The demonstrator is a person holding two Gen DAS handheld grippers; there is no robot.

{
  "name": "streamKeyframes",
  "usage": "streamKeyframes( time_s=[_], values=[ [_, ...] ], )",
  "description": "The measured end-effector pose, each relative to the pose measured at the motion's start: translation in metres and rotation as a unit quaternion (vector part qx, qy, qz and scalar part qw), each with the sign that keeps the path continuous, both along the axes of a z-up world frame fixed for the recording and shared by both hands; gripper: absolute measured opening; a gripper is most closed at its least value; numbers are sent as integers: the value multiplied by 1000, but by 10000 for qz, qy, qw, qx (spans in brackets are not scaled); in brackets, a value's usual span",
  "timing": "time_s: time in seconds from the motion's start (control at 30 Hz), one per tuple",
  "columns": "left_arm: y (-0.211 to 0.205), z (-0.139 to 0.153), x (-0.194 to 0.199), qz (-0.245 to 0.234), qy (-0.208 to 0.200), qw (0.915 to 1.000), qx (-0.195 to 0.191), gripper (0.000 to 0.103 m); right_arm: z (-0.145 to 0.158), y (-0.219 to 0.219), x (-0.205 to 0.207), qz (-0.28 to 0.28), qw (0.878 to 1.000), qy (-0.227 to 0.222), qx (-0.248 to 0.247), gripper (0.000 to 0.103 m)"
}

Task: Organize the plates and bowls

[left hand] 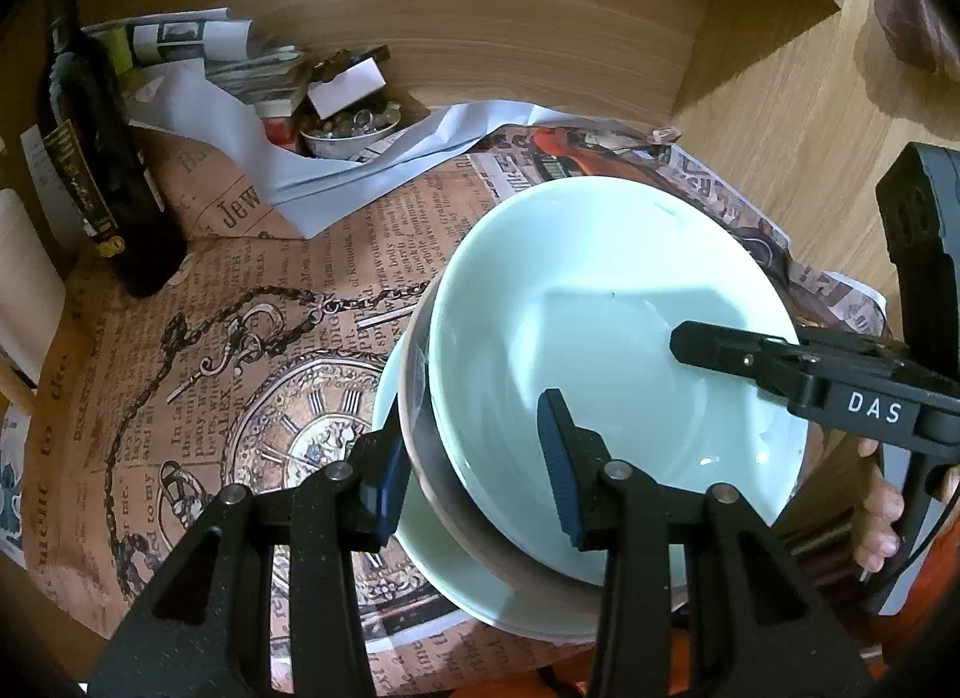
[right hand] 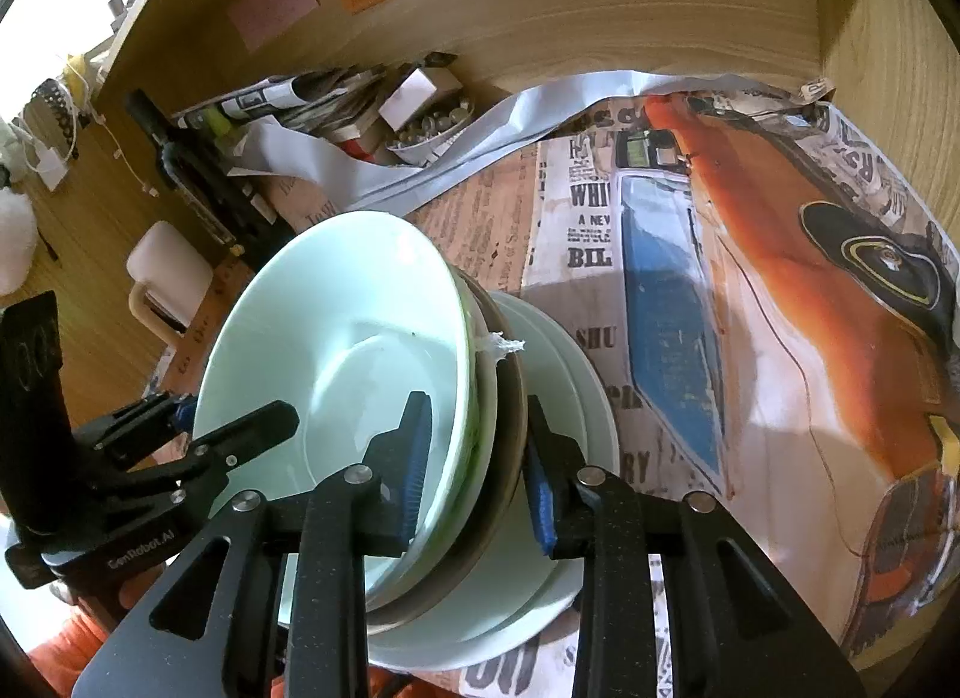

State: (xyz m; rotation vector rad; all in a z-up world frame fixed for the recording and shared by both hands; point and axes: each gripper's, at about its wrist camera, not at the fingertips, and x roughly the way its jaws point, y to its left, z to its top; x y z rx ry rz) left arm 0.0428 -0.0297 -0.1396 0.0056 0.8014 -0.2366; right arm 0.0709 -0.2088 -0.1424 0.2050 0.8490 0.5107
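Note:
A pale green bowl (left hand: 600,308) (right hand: 360,338) is nested in a brownish bowl (left hand: 414,392) (right hand: 510,428). This stack sits tilted over a pale green plate (left hand: 456,584) (right hand: 576,374). My left gripper (left hand: 471,476) (right hand: 234,413) is shut on the stack's left rim, one pad outside and one inside. My right gripper (right hand: 477,428) straddles the opposite rim with a thin gap beside each pad. Only its upper finger (left hand: 720,350) shows in the left wrist view. A scrap of white string (right hand: 504,345) hangs at the rim.
Printed paper (left hand: 240,338) (right hand: 750,278) covers the wooden shelf floor. A dark bottle (left hand: 102,170) (right hand: 198,170), crumpled papers and a small bowl of pebbles (left hand: 354,128) crowd the back left. Wooden walls close the back and right. A person's fingers (left hand: 876,518) grip the right tool.

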Motion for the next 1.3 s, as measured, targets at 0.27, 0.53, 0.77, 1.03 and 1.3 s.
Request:
streamKeyframes(
  time_s=[0.27, 0.53, 0.77, 1.03, 1.3],
  values=[
    [6, 9, -11, 133, -396, 9991, 58, 47, 22, -5, -20, -318, 9962, -764, -274, 38],
    [11, 47, -51, 254, -1478, 9887, 87, 60, 56, -10, -60, -571, 9826, -1741, -290, 57],
    [10, 82, -99, 309, -2520, 9672, 53, 79, 83, -7, -105, -696, 9591, -2731, -266, 82],
    [6, 100, -140, 341, -3266, 9445, -21, 99, 98, -8, -144, -750, 9369, -3415, -66, 102],
    [6, 99, -158, 417, -3449, 9377, -72, 102, 100, -12, -157, -780, 9317, -3546, 27, 103]
  ],
)
